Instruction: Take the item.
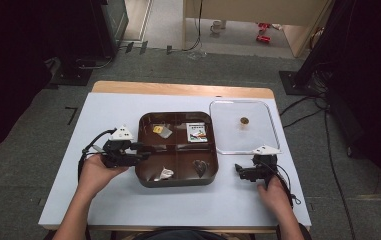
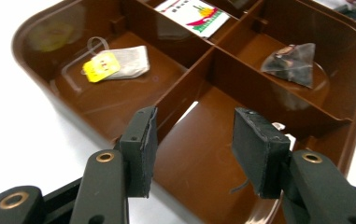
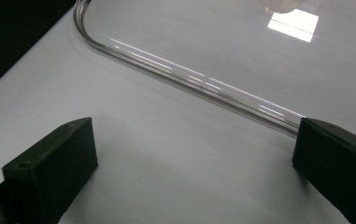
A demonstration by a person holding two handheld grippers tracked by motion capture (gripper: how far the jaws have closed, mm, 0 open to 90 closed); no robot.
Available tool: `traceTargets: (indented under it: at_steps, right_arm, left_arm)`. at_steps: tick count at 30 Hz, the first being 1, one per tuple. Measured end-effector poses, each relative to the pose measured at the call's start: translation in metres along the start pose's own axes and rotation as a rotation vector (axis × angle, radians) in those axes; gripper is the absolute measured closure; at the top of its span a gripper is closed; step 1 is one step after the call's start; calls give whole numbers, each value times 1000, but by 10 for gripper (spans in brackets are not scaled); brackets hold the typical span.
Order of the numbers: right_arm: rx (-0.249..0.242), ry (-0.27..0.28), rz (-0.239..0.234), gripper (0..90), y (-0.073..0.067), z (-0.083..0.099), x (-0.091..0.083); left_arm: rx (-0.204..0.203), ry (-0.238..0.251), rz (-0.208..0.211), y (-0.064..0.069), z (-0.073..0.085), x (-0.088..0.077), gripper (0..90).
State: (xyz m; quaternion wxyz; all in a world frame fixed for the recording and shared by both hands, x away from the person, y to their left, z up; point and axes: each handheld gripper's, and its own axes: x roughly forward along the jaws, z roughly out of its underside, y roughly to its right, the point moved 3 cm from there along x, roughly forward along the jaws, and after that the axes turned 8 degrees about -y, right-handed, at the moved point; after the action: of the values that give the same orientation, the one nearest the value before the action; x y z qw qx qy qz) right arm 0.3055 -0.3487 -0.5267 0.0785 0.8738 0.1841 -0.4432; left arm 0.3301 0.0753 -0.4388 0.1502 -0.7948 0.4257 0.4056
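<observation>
While my left hand-held gripper (image 2: 192, 144) hangs over the near-left edge of the brown divided tray (image 1: 143, 172), its jaws stand part open w/ nothing between the pads. In the left gripper view they frame the tray's center divider and the bare floor of one compartment. A tea bag w/ a yellow tag (image 2: 115, 63) lies flat in the compartment at upper left of that view. A dark pyramid tea bag (image 2: 293, 63) sits in the compartment at upper right, and a printed sachet (image 2: 196, 16) lies at top center.

In the high view the tray sits mid-frame on the white desk (image 1: 103, 110), and the left gripper is at its left rim. A whitish packet (image 1: 164, 174) lies in the lower-left compartment.

My right hand-held gripper (image 1: 250, 172) rests lower right, apart from the tray, jaws wide open and empty. It's just below the clear lid (image 1: 228, 125), which lies flat right of the tray w/ a small brown knob (image 1: 244, 120) at its middle. In the right gripper view the lid's rim (image 3: 189, 79) runs across, near the right jaw.
</observation>
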Motion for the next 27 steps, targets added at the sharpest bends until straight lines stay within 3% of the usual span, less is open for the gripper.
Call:
traceTargets:
  at_steps: [17, 21, 27]
  right_arm:
    - [-2, 0, 1, 0, 0, 0, 0]
    - [1, -1, 0, 0, 0, 0, 0]
    - [1, -1, 0, 0, 0, 0, 0]
  left_arm:
    - [102, -57, 70, 26, -7, 29, 514]
    - [150, -94, 85, 34, -6, 40, 513]
    - [171, -139, 88, 39, -5, 48, 504]
